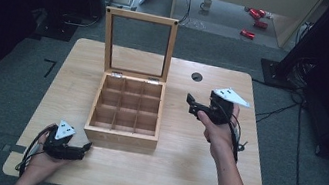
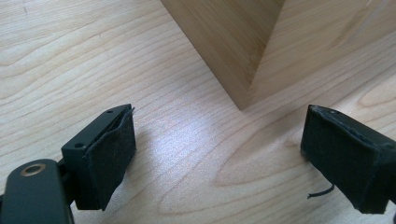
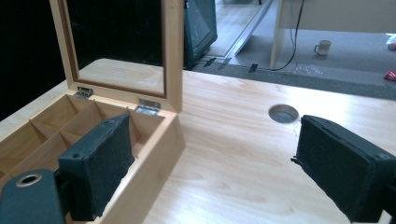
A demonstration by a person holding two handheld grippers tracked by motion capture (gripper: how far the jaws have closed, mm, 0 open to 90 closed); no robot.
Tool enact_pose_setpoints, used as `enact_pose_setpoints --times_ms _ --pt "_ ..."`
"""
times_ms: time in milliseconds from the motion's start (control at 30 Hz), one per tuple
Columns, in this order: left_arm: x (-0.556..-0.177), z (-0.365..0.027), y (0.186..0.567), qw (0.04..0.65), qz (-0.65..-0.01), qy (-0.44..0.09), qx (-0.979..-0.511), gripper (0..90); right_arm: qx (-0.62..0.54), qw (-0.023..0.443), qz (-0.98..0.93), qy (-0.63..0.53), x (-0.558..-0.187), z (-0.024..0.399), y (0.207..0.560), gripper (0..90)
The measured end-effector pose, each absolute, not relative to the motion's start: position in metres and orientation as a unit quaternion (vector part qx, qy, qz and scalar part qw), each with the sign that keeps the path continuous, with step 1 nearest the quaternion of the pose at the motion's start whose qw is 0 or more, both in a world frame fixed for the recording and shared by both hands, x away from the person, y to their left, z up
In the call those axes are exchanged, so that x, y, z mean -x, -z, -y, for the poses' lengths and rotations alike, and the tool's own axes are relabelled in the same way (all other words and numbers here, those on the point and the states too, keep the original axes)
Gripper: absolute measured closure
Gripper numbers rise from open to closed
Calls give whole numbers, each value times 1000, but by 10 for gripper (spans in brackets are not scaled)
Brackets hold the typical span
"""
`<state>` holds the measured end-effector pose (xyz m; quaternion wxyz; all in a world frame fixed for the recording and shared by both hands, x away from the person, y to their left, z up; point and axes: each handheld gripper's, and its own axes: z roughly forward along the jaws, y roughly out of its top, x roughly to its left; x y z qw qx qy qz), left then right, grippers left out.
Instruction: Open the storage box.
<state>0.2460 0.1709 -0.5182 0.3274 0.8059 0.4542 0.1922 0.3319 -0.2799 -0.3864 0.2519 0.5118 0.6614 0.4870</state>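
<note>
Wooden and pale, the square compartment box (image 1: 125,111) sat mid-table on the light wooden table (image 1: 192,158), its glass-paned lid (image 1: 138,42) upright, compartments empty. From above, the left gripper (image 1: 85,147) lay just beside the near left corner, the right gripper (image 1: 190,102) hovering off the right wall. Left gripper view: jaws spread wide, nothing between, box corner (image 2: 240,93) dead ahead. Right gripper view: jaws also apart and empty beside the box's right wall (image 3: 154,172). Closing the lid looked likely; best steady the base first.

I note a pale honey wood box (image 1: 125,111) with silver hinges (image 3: 149,108), a light grained table (image 1: 190,168), black jaws on both grippers, and grey floor (image 1: 305,146).
</note>
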Motion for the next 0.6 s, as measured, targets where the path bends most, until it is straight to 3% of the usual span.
enact_pose_setpoints --times_ms 600 --pt "-246 -171 518 329 -455 -193 -805 110 -563 272 -638 -449 -272 349 434 112"
